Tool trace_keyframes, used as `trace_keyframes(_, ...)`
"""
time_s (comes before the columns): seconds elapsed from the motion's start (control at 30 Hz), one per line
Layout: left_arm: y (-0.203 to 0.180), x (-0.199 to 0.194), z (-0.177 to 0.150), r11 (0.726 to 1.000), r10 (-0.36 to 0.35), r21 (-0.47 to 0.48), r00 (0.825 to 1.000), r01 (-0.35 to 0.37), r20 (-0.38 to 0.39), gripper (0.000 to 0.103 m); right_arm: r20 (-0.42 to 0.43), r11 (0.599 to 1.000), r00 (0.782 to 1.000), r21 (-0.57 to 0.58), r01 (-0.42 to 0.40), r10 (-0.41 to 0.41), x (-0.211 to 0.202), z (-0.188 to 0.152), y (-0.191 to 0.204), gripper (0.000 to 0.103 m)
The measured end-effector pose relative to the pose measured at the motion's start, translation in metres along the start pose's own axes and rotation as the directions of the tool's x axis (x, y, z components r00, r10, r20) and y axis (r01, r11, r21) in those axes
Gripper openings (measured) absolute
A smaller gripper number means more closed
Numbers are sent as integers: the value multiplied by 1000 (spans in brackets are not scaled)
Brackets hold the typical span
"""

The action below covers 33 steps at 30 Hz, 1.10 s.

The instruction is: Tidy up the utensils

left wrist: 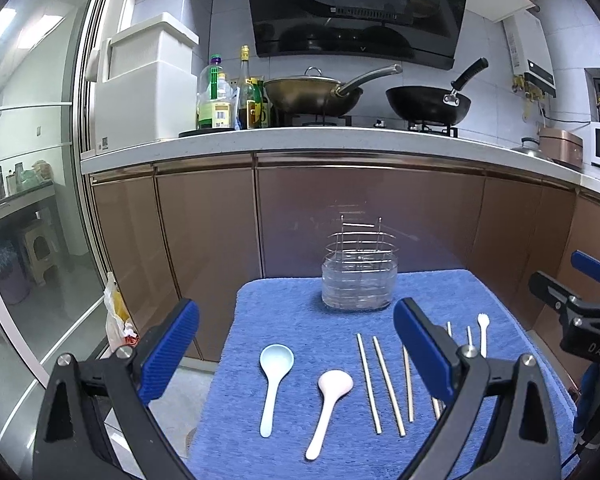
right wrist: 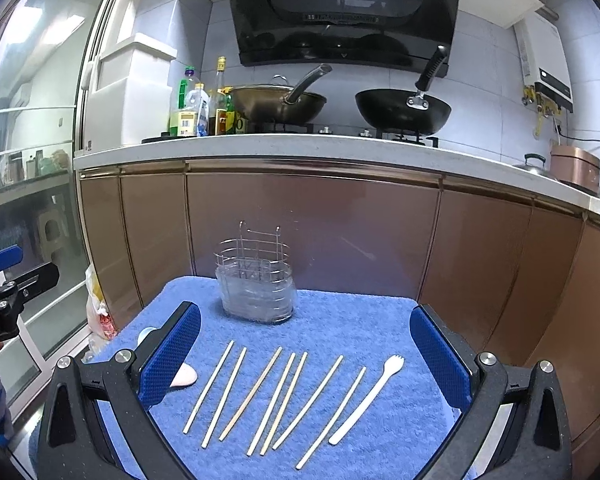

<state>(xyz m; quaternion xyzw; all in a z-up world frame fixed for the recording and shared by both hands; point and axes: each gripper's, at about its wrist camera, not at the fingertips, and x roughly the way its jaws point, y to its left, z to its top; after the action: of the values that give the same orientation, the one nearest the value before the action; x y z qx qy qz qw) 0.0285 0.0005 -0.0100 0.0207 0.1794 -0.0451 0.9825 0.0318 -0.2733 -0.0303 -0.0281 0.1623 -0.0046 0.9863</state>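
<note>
Chopsticks (right wrist: 236,390) look thin, stiff and light; pinch near the middle. Left claw (left wrist: 296,350) and right claw (right wrist: 306,354) both released.

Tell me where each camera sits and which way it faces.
Left wrist: on the left hand-held gripper, open, facing the kitchen counter over the pale blue plastic spoon; the right hand-held gripper shows at its right edge.
Right wrist: on the right hand-held gripper, open, over seven wooden chopsticks.
Shared: the wire utensil holder on the blue towel.
</note>
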Motion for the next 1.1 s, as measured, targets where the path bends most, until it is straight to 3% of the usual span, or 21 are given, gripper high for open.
trace_keyframes(0.3, 17, 25, -2, 999, 42, -1, 997, -43, -66, 99, -32, 1000, 999, -11, -12, 12, 10, -5, -12, 99)
trace_keyframes(0.5, 54, 66, -4, 995, -12, -96, 977, -8, -215, 98, -90, 1000, 996, -9, -9, 8, 20, -9, -34, 86)
trace_keyframes(0.6, 58, 93, -14, 991, -71, -131, 950, 32, -303, 97, -152, 999, 988, 24, -26, 30, 33, -15, -51, 77)
trace_keyframes(0.7, 48, 119, -29, 979, -175, -165, 899, 117, -402, 97, -234, 995, 969, 73, -63, 78, 53, -25, -69, 66)
trace_keyframes(0.73, 41, 129, -37, 974, -206, -174, 874, 143, -440, 97, -253, 993, 963, 88, -74, 94, 59, -28, -74, 61)
trace_keyframes(0.8, 30, 144, -49, 968, -245, -177, 834, 179, -495, 97, -318, 984, 937, 143, -103, 144, 77, -37, -89, 55)
trace_keyframes(0.87, 19, 159, -58, 966, -255, -175, 805, 189, -536, 97, -365, 974, 913, 192, -118, 182, 93, -46, -101, 50)
trace_keyframes(0.97, 7, 174, -66, 971, -238, -147, 783, 188, -575, 97, -422, 963, 882, 246, -113, 211, 116, -58, -118, 45)
trace_keyframes(1.1, -8, 185, -69, 970, -242, -118, 763, 215, -600, 95, -459, 952, 856, 285, -111, 238, 135, -66, -127, 38)
